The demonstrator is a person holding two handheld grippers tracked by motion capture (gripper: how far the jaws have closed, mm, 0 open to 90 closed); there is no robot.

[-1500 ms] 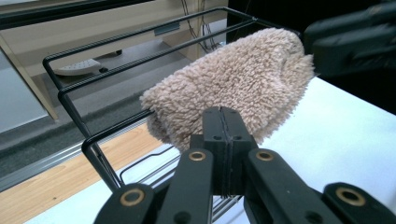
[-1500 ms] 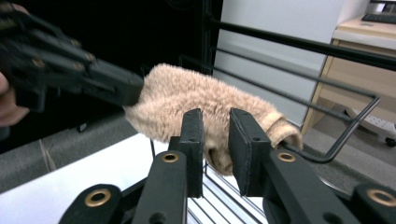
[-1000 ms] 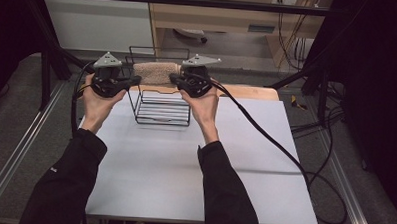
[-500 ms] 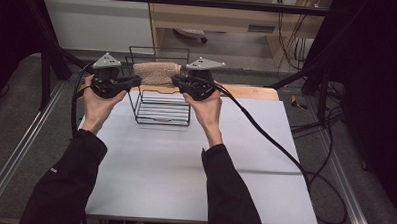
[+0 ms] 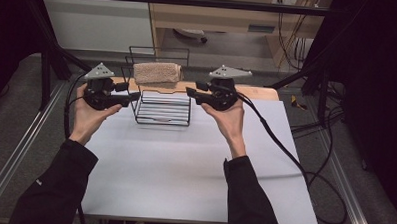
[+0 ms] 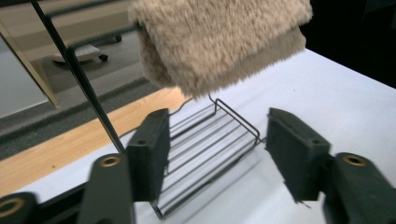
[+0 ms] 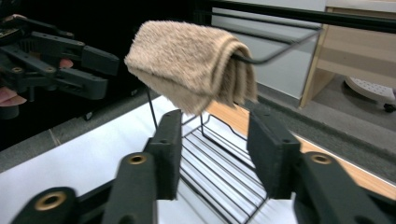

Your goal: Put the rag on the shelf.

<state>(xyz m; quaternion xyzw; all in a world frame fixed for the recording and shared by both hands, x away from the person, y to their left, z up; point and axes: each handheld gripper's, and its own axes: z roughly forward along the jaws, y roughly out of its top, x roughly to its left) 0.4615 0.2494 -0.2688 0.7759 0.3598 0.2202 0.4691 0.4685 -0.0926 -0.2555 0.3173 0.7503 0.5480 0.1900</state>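
While flanking the black wire rack (image 5: 161, 108), holding left gripper (image 5: 132, 95) and right gripper (image 5: 193, 93) with jaws just parted, nothing between them; leaving folded beige towel (image 5: 157, 73) draped over the rack's top rail, on the white table (image 5: 184, 166).

floor: grey carpet (image 5: 20, 131) | furniture: wooden desk (image 5: 215, 17) | surroundings: dark curtain (image 5: 383, 73)

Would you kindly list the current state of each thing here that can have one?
towel: folded, draped over the rack's top bar, held by neither gripper.
wire rack: upright on the table, its shelf bare.
left gripper: jaws just opened, nothing between them.
right gripper: jaws just opened, nothing between them.
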